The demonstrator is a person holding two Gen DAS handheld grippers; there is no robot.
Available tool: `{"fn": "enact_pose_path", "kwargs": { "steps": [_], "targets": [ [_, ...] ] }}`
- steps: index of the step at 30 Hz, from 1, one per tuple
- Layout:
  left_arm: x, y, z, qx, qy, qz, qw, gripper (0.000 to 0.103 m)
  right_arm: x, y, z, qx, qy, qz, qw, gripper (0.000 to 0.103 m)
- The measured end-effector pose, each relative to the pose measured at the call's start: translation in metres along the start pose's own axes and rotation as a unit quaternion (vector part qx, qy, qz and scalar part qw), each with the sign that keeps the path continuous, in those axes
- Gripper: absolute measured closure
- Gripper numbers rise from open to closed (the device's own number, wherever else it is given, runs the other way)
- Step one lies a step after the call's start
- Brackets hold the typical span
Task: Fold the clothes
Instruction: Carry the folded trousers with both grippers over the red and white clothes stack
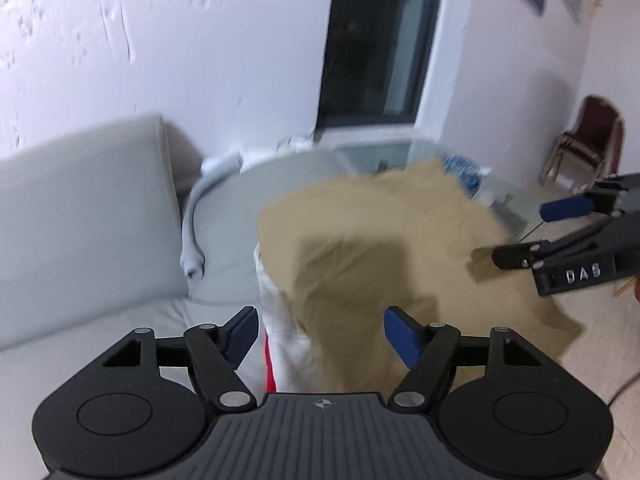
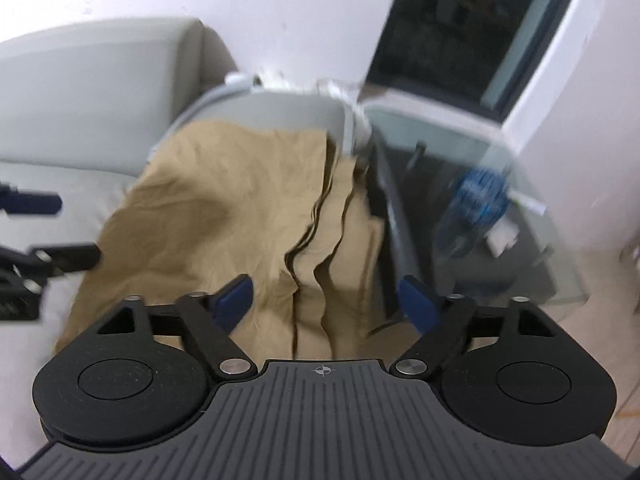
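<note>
A tan garment [image 1: 380, 248] lies crumpled over the arm of a grey sofa; in the right wrist view [image 2: 224, 216] it shows several layered folds. A white garment with a red stripe [image 1: 280, 340] lies under its left edge. My left gripper [image 1: 320, 332] is open and empty, just above the near edge of both garments. My right gripper [image 2: 326, 300] is open and empty over the tan garment's right folds. It also shows at the right of the left wrist view [image 1: 520, 232], and the left gripper shows at the left of the right wrist view [image 2: 60, 228].
The grey sofa [image 1: 80, 216] has a back cushion on the left. A glass side table [image 2: 540, 264] with a blue-labelled water bottle [image 2: 476, 204] stands right of the sofa arm. A dark window [image 1: 380, 40] and a chair [image 1: 588, 140] are behind.
</note>
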State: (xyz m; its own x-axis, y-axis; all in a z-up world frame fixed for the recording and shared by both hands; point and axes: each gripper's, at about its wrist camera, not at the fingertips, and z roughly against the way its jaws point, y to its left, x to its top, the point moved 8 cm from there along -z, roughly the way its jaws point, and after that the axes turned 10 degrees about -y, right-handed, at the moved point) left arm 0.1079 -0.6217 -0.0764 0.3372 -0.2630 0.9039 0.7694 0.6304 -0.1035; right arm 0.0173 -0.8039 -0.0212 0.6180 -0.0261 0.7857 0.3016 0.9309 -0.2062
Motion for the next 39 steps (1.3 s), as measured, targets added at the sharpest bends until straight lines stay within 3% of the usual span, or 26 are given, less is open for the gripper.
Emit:
{"fn": "enact_pose_path", "kwargs": {
  "steps": [2,3,4,6,8,11,14,16,19,21,24,26,30,32,36,39],
  "targets": [
    [0.012,-0.01,-0.001,-0.013,-0.023,0.005,0.9996,0.044,0.015,-0.004,0.009,0.007,-0.037,-0.016,0.999,0.019],
    [0.018,-0.013,-0.004,-0.015,-0.032,0.007,0.9994,0.051,0.022,-0.005,0.012,0.013,-0.059,-0.028,0.998,0.031],
    [0.026,-0.015,-0.015,-0.003,-0.041,0.005,0.9991,0.064,0.031,-0.003,0.01,0.029,-0.084,-0.043,0.995,0.061],
    [0.036,-0.014,-0.039,0.02,-0.044,0.004,0.9988,0.071,0.038,-0.001,-0.007,0.047,-0.084,-0.065,0.993,0.098],
    [0.04,-0.01,-0.069,0.037,-0.036,0.006,0.9986,0.079,0.042,0.002,-0.029,0.049,-0.082,-0.08,0.992,0.095],
    [0.038,0.004,-0.125,0.053,-0.019,-0.003,0.9984,0.082,0.045,0.006,-0.069,0.039,-0.091,-0.068,0.993,0.095],
    [0.029,0.012,-0.16,0.06,0.001,-0.009,0.9982,0.082,0.031,-0.003,-0.122,0.0,-0.055,-0.068,0.996,0.095],
    [0.007,0.017,-0.188,0.053,0.047,-0.008,0.9974,0.082,0.019,-0.008,-0.147,-0.015,-0.027,-0.079,0.996,0.095],
    [-0.003,0.015,-0.202,0.053,0.058,-0.036,0.9963,0.082,-0.003,-0.01,-0.176,-0.017,0.017,-0.11,0.994,0.095],
    [0.001,0.012,-0.182,0.045,0.051,-0.038,0.997,0.082,-0.005,-0.008,-0.178,-0.022,0.023,-0.104,0.994,0.095],
    [0.009,0.007,-0.148,0.032,0.04,-0.038,0.998,0.082,0.01,-0.015,-0.158,-0.022,0.011,-0.101,0.995,0.089],
    [0.015,0.004,-0.125,0.023,0.032,-0.038,0.9985,0.081,0.025,-0.024,-0.117,0.001,-0.021,-0.127,0.992,0.085],
    [0.025,-0.003,-0.08,0.005,0.017,-0.039,0.9991,0.081,0.033,-0.029,-0.055,0.033,-0.037,-0.126,0.991,0.083],
    [0.021,-0.011,-0.057,-0.006,0.016,-0.04,0.9991,0.081,0.023,-0.025,-0.028,0.043,-0.027,-0.118,0.992,0.083],
    [-0.018,-0.045,-0.016,-0.034,0.034,-0.03,0.9984,0.081,-0.016,-0.004,0.011,0.069,0.01,-0.11,0.992,0.083],
    [-0.041,-0.062,-0.011,-0.026,0.023,-0.04,0.9986,0.081,-0.052,0.014,0.023,0.074,0.027,-0.085,0.993,0.083]
  ]
}}
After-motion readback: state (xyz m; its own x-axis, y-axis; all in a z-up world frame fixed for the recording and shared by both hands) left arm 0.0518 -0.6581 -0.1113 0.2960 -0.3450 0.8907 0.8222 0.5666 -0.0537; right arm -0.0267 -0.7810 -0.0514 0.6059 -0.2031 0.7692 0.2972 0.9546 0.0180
